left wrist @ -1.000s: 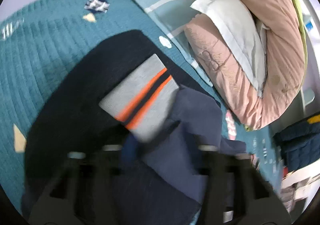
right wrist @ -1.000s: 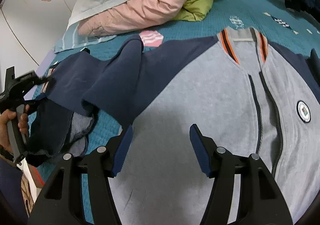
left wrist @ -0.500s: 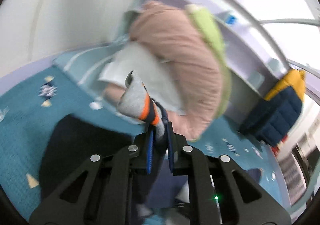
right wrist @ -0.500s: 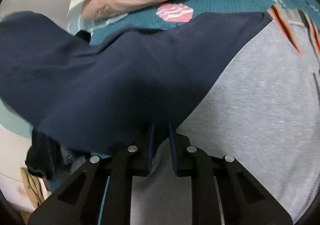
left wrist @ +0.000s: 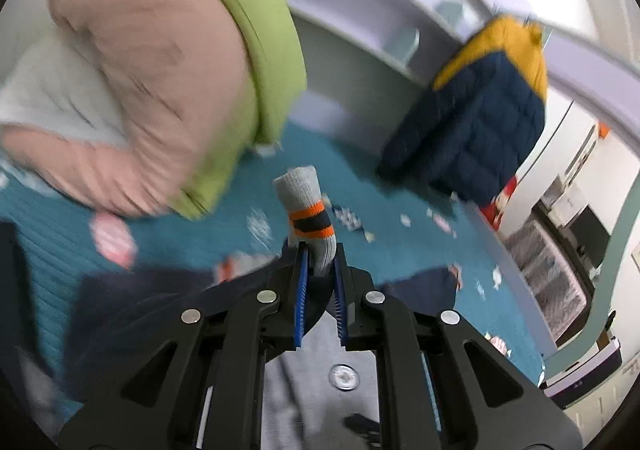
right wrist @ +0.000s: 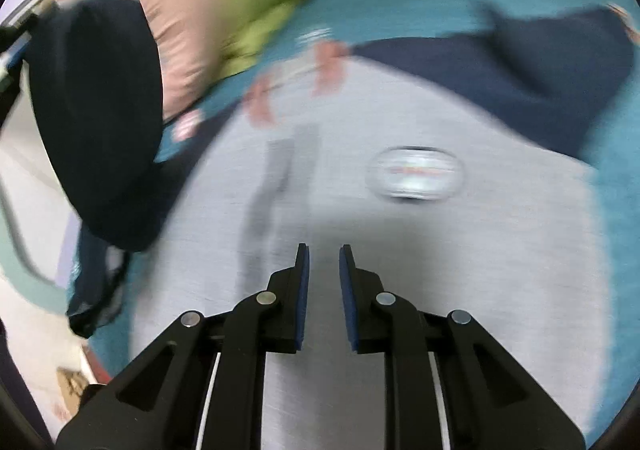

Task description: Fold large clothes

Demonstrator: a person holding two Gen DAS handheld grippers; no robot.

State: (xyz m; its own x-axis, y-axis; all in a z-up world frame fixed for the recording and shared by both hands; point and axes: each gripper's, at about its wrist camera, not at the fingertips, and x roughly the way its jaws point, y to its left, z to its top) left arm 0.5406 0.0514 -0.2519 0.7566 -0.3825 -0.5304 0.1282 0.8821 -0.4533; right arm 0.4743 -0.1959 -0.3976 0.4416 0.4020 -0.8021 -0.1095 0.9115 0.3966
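Note:
A grey and navy zip jacket lies flat on the teal bedspread. My left gripper is shut on the jacket's grey cuff, which has orange and navy stripes, and holds it up above the jacket's grey front. The navy sleeve hangs lifted at the left of the right wrist view. My right gripper hovers over the grey front with its jaws close together, a narrow gap between them and nothing in it. A round badge lies ahead of it.
A pink and green quilt pile with a white pillow sits at the head of the bed. A navy and yellow puffer jacket lies at the far side. Beyond the bed's right edge are drawers.
My left gripper closed on the cuff and carried it up and over the jacket's front. My right gripper closed, held the navy sleeve half a second ago, and now has nothing between its fingers.

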